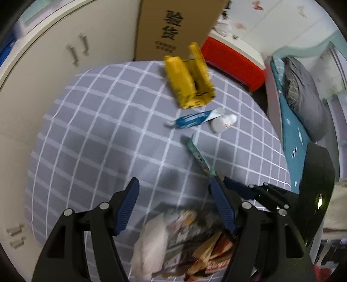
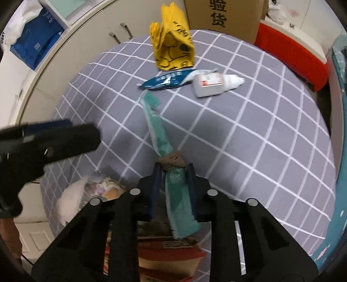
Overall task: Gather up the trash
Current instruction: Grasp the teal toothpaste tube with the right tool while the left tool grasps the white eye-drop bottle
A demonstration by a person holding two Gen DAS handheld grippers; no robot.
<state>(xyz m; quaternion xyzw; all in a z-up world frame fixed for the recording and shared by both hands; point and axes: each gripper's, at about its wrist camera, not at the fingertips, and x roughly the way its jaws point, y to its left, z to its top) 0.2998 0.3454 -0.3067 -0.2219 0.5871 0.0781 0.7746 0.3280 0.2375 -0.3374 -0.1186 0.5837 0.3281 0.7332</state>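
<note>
Grey cloth with a white grid [image 2: 249, 134] covered the round table, with litter on it and cream cabinets [image 1: 54, 71] behind.

Right gripper [image 2: 173, 171] had its blue pads [image 2: 156, 186] pressed on a long teal plastic wrapper [image 2: 159, 134], which reached toward twelve o'clock across the cloth. Left gripper [image 1: 174, 191] hung with its fingers [image 1: 128, 204] well apart and nothing between them, over a heap of crumpled paper and packets [image 1: 184, 238] at the table's six o'clock edge. Toward twelve lay a blue-and-white sachet [image 2: 171, 79], with a small white plastic bottle [image 2: 213, 83] just beside it at three o'clock, and beyond them a crumpled yellow plastic bag [image 2: 172, 45] and a brown cardboard box [image 2: 223, 17].
</note>
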